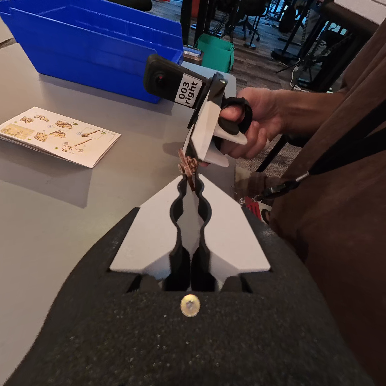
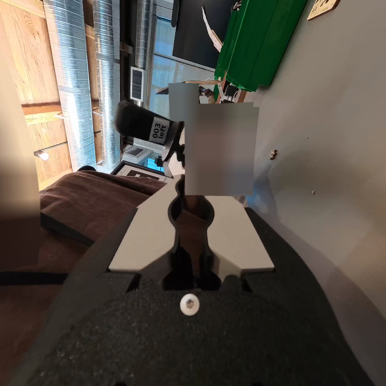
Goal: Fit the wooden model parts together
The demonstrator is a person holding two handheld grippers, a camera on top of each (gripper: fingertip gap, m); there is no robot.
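Mating step, judging by the pose: left gripper (image 1: pixel 189 177) fingers nearly closed, pinching wooden model parts (image 1: pixel 188 167) at the tips, above worktop (image 1: pixel 62 208) edge. Right gripper (image 1: pixel 191 155) meets them from above; its grip can't be confirmed. Next: align, then press.

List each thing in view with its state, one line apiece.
Left tongs: shut on the wooden model part.
Wooden model part: held in the air between both tongs.
Right tongs: tips at the same part; grip unclear.
Instruction booklet: flat on the table, closed.
Blue bins: nested, on the table.
Small wooden piece: loose on the table.
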